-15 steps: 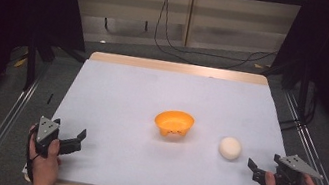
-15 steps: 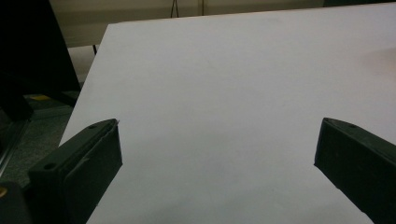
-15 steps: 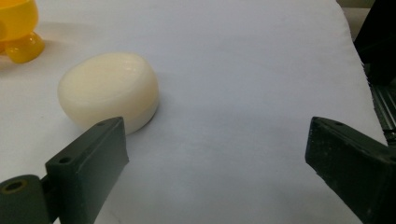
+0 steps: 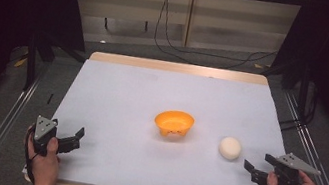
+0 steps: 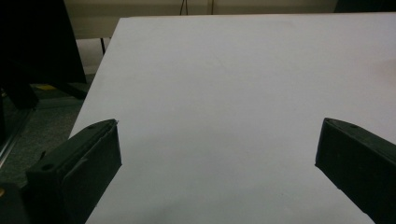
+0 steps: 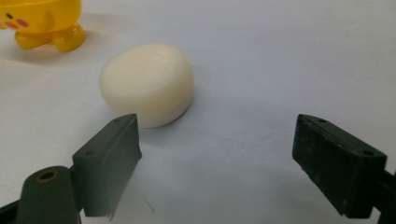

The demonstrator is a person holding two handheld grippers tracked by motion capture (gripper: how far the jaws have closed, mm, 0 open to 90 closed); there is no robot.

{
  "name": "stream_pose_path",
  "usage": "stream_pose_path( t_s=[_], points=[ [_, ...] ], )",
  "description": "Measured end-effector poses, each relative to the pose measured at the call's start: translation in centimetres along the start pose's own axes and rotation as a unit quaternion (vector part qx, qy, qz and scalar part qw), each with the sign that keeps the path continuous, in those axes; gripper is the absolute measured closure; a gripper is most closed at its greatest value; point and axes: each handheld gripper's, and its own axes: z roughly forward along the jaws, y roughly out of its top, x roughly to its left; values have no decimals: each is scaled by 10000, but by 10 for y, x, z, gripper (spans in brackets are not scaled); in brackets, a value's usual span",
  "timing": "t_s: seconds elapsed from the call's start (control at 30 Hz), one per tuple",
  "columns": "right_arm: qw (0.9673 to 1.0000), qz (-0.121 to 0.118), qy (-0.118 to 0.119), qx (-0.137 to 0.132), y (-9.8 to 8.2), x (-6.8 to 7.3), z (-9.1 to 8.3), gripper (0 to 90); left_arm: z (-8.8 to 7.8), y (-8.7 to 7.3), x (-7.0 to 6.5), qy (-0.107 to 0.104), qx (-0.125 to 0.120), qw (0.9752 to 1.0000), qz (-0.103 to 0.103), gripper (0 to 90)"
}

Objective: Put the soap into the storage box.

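While the right claw (image 4: 247, 166) sits low over the near right corner of the white worktop (image 4: 152, 95), its jaws stand apart with nothing between them, and they point toward the white round bun (image 4: 230, 147) that lies just beyond the tips. From the right gripper view, the bun (image 6: 147, 84) rests flat on the worktop, slightly nearer the left jaw, touching neither. An orange bowl (image 4: 174, 123) on small feet stands near the middle of the worktop, beside the bun but apart from it. At the near left corner, the left claw (image 4: 74, 138) is also spread wide and empty, over bare worktop in the left gripper view.
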Motion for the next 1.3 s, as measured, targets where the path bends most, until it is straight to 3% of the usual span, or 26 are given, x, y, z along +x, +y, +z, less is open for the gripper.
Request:
stream_pose_path(
  t_s=[0.2,0.27,0.5,0.53,0.57,0.6,0.63,0.73,0.77,0.83,0.87,0.9,0.97,1.1,1.3],
  points=[
    [9994,-21,203,271,9,-2,1,133,2,1,-3,76,79,9999,103,1],
    [9985,-204,218,464,15,-2,2,123,2,1,-3,85,80,9998,134,1],
    [9950,-438,353,830,29,0,5,118,2,1,-4,62,99,9998,177,4],
    [9939,-487,356,928,31,2,6,97,2,1,-4,46,91,9998,185,6],
    [9901,-623,386,1199,35,5,9,53,2,1,-4,41,90,9998,188,7],
    [9901,-623,386,1199,35,5,9,53,2,1,-4,37,86,9998,187,7],
    [9856,-784,420,1440,40,8,14,32,2,0,-4,35,67,9998,194,9],
    [9827,-877,465,1565,44,9,16,25,2,0,-4,33,71,9998,188,9],
    [9792,-934,537,1717,49,11,19,16,2,0,-4,28,73,9998,183,10],
    [9763,-947,593,1853,53,13,21,11,1,1,-4,19,76,9998,188,11],
    [9763,-947,593,1853,53,13,21,11,1,1,-4,19,76,9998,188,11],
    [9720,-1020,640,2016,56,15,26,0,2,1,-4,10,80,9998,200,12],
    [9676,-1170,641,2142,59,17,30,0,2,1,-4,6,81,9998,204,12],
    [9642,-1226,601,2274,64,19,36,0,1,0,-5,3,72,9998,211,13],
    [9618,-1218,610,2375,72,22,42,18,1,0,-4,-51,63,9998,189,13]
  ],
)
